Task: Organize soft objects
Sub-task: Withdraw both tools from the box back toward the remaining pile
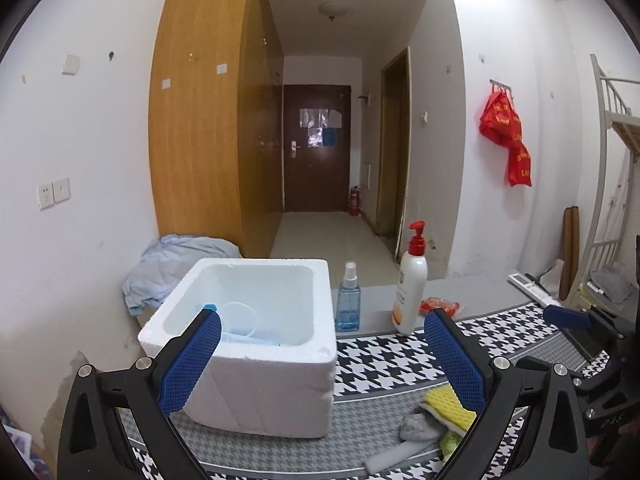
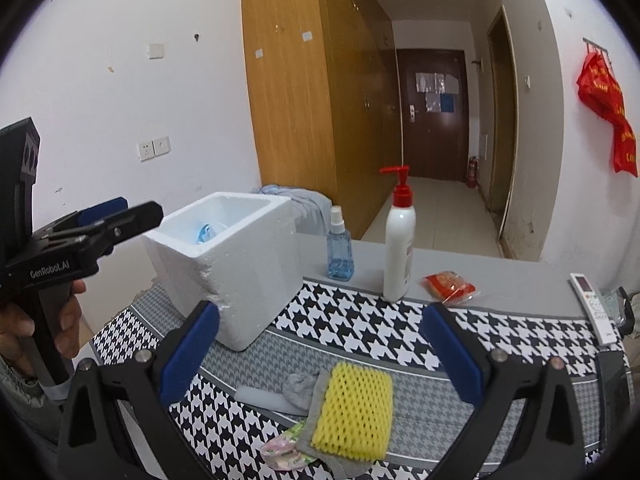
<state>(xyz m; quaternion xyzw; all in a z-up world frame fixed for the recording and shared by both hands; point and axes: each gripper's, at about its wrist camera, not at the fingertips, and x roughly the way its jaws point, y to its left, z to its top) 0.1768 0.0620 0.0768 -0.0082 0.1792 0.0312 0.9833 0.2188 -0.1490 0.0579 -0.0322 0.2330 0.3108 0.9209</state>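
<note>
Right gripper wide open, empty, hovering above the yellow foam net, which lies flat on the houndstooth mat just below and between the fingers, long axis running near-to-far. Grey cloth touching its left edge. Left gripper also wide open, empty, at the white foam box; blue mask inside the box.

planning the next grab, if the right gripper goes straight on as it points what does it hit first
Probably the yellow foam net sleeve on the houndstooth table mat; the open right gripper aims just above it, though depth is unclear.
</note>
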